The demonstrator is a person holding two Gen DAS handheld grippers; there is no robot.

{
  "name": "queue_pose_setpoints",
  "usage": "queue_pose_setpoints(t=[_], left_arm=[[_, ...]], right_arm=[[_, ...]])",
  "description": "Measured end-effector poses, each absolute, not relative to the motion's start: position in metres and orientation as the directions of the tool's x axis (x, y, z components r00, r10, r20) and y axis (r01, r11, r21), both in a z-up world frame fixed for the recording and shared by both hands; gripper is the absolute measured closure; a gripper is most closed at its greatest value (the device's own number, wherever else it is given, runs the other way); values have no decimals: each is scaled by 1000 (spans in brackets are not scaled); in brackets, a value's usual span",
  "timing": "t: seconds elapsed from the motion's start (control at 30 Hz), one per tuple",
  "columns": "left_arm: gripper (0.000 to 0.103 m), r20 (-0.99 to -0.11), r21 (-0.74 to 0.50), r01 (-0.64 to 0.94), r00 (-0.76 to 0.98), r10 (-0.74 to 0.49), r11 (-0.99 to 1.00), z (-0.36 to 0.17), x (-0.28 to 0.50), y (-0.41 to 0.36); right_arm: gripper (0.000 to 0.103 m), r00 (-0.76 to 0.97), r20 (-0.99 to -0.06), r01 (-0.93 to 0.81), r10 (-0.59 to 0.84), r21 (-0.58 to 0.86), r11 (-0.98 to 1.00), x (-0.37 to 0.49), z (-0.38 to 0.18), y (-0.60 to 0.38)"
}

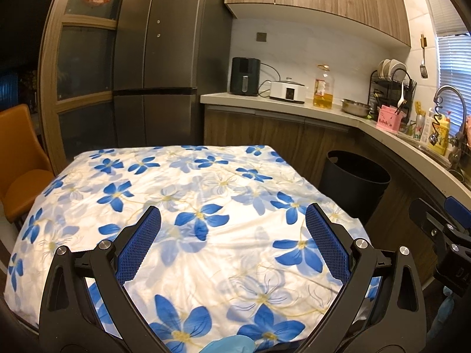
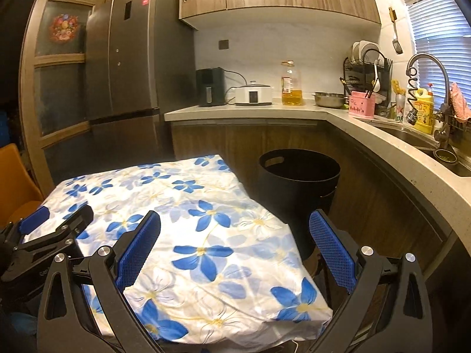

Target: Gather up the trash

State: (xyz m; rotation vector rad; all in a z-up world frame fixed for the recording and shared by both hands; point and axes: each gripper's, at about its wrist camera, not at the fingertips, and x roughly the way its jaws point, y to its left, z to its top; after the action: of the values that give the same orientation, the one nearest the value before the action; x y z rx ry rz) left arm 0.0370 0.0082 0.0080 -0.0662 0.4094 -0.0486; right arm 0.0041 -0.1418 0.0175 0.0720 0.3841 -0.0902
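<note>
Blue-flowered cloth lies bare beneath our left gripper, jaws spread, holding nothing; no trash shows. From the right wrist, our right gripper gapes empty too, the black bin just past the table; handling, we cannot judge.

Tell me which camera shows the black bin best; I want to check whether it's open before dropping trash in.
The right wrist view: the black bin shows its whole open rim and a handle cutout, beside the table. The left wrist view shows the bin partly cut off by the tablecloth corner, its inside barely visible.
</note>
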Motion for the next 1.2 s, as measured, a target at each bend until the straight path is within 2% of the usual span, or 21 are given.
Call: queue_pose_setpoints(t=[1.2], left_arm=[[6, -390, -79, 35, 919, -63, 996, 9, 25, 12]], right_arm=[[6, 929, -360, 108, -81, 56, 993, -8, 23, -134]])
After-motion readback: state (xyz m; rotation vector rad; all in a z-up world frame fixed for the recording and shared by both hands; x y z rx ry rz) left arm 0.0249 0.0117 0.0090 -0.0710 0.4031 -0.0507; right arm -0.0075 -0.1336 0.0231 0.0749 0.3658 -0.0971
